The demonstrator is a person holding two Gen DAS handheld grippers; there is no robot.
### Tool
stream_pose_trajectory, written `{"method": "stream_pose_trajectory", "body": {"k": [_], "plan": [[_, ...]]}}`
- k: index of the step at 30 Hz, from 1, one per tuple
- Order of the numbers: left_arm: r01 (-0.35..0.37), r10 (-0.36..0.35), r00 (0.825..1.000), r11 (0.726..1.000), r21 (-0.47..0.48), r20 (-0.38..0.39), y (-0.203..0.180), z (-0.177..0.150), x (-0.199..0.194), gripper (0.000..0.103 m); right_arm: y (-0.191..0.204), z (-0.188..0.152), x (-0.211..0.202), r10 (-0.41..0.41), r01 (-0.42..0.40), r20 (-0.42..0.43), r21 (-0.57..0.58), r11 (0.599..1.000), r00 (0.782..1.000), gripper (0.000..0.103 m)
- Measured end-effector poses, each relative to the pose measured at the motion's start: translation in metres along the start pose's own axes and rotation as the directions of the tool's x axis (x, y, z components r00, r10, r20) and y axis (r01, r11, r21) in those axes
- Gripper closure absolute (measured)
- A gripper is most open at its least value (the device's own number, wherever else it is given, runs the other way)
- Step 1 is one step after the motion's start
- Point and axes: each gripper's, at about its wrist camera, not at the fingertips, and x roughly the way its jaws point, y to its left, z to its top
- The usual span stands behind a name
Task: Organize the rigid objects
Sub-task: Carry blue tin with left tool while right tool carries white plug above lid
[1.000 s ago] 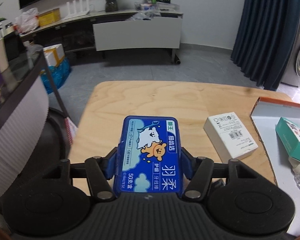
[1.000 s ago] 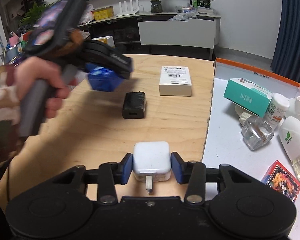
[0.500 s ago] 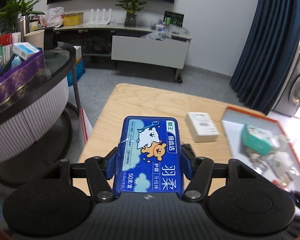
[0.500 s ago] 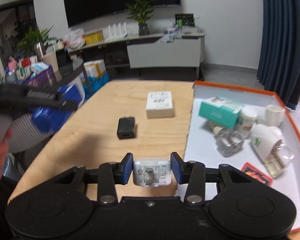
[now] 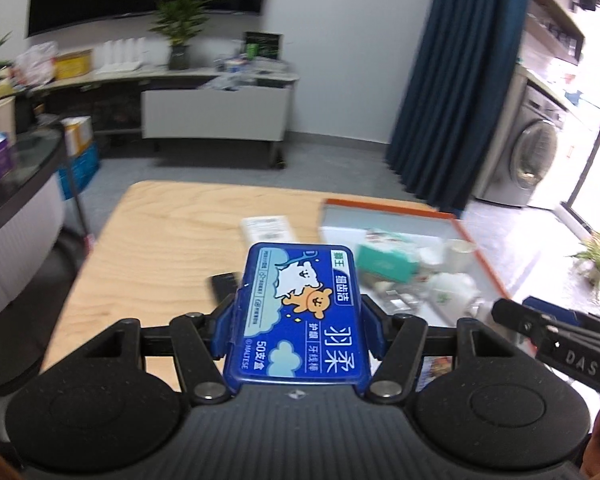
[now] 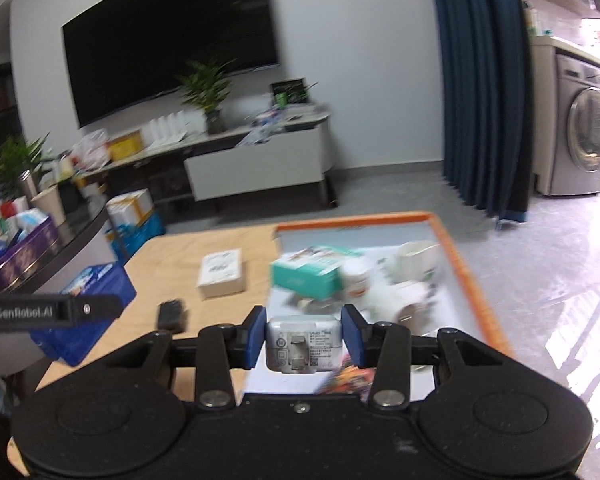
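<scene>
The left gripper (image 5: 300, 316) holds a blue box (image 5: 300, 316) of floss picks flat between its fingers (image 5: 226, 328), which are closed on the box's two long sides. The box's long axis runs straight ahead along the fingers, its printed lid faces up, and its far short end sticks out well past the fingertips, above the tabletop (image 5: 160, 240). The gripper tilts down toward the wooden surface.

The right gripper (image 6: 303, 340) clamps a white charger (image 6: 303, 344) between its blue pads (image 6: 255, 336), one pad on each side face. The charger is a squat block; its labelled face with the folded plug prongs is turned back toward the camera. It hangs in the air over the near edge of the orange-rimmed tray (image 6: 456, 256), where the tray meets the tabletop. This gripper also points downward and forward.

In the right wrist view the left gripper shows at the left edge, side-on, with the blue box under its dark arm. In the left wrist view the right gripper's dark arm (image 5: 556, 344) reaches in from the right.

On the tabletop lie a white box (image 6: 221, 272) and, nearer, a black charger (image 6: 173, 314), apart from each other. The tray holds a teal box (image 6: 308, 276), a white cup (image 6: 418, 258) and other blurred items.
</scene>
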Motion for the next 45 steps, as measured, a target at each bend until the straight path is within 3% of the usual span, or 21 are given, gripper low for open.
{"method": "stream_pose_trajectory", "body": {"k": [12, 45], "plan": [[0.098, -0.098, 0.995, 0.994, 0.057, 0.011, -0.060, -0.002, 0.017, 0.040, -0.052, 0.008, -0.019, -0.110, 0.109, 0.036, 0.049, 0.993, 0.993, 0.052], [0.076, -0.074, 0.997, 0.995, 0.059, -0.039, -0.083, -0.018, 0.025, 0.040, -0.061, 0.000, -0.012, -0.120, 0.120, -0.005, 0.059, 0.991, 0.993, 0.052]]}}
